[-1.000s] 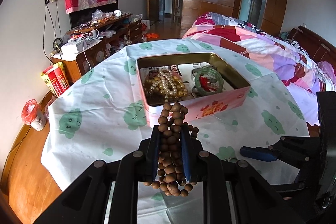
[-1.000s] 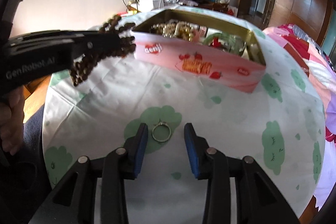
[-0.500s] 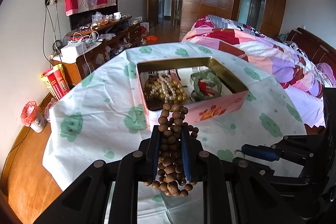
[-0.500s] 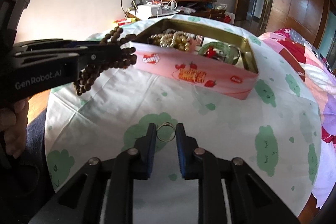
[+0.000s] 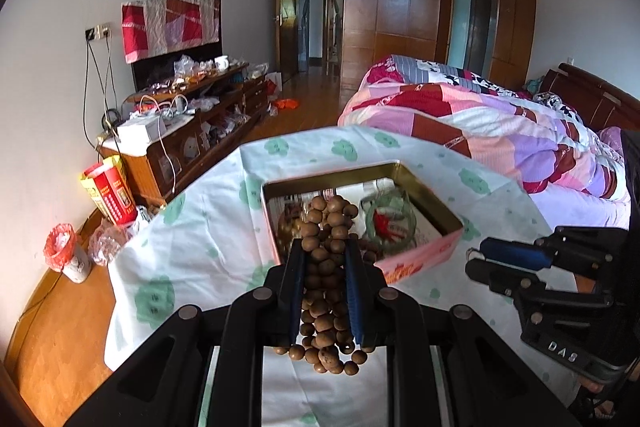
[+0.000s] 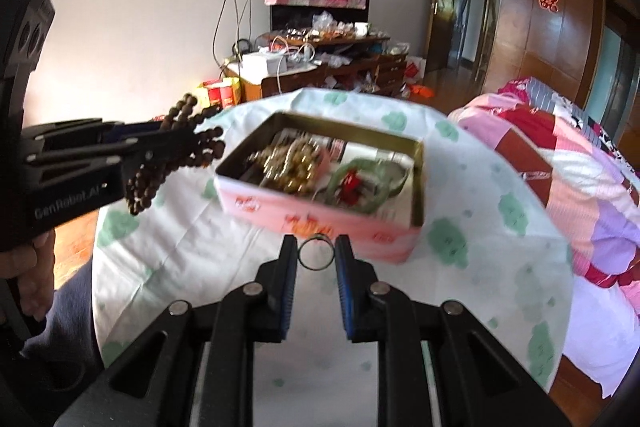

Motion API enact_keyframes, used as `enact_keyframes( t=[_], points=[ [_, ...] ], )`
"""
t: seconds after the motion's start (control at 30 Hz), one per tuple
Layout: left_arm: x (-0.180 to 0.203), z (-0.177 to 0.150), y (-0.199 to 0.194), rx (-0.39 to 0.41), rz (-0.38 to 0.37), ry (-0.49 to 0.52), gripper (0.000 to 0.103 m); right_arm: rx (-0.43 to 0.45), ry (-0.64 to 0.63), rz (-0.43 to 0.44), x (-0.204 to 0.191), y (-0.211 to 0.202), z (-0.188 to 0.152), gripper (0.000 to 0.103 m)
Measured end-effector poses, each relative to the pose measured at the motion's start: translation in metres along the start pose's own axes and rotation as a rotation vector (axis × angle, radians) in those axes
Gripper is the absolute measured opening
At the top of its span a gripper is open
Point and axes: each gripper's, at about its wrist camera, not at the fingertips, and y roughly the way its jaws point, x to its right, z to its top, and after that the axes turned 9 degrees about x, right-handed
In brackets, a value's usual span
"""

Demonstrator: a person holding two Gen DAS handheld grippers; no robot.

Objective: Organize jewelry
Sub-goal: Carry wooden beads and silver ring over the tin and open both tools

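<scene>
The left gripper (image 5: 324,247) is clamped on a bundle of brown wooden beads (image 5: 325,279), its blue-padded fingers (image 5: 297,267) pressing the strands from both sides; loops of beads stick out past the fingertips and more hang below the jaws. The right gripper (image 6: 316,247) has just been closing, and its fingertips now pinch a thin metal ring (image 6: 316,255), held upright between the pads and clear of the cloth. Just beyond both grippers stands a pink rectangular tin (image 6: 320,223) with a gold-coloured inside, open at the top. In its left part lies a heap of pale gold and pearl-like beads (image 6: 294,167); in its right part lies a green bangle (image 6: 370,183) with something red inside it, on printed paper that lines the bottom. The tin stands on a round table under a white cloth with green cloud shapes (image 6: 448,239). Both grippers tilt downward toward the tin from the near side, the left one reaching in from the left in the right wrist view, with part of a hand (image 6: 28,267) behind it. In the left wrist view the held beads hide much of the tin's left part, and the tin is blurred in the right wrist view, so the red object cannot be made out. A bed with a patchwork quilt (image 5: 500,123) stands far right.
</scene>
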Motion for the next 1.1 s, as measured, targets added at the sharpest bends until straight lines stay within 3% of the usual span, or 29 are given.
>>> enact_keyframes(
  t=[0.4,1.1],
  points=[
    [0.000,0.029,0.024,0.033,0.011,0.036,0.019,0.058,0.003,-0.040,0.027,0.010,0.036,0.022],
    [-0.010,0.034,0.085,-0.030,0.060,0.055,0.019,0.058,-0.008,-0.058,0.039,0.066,0.061,0.022]
  ],
)
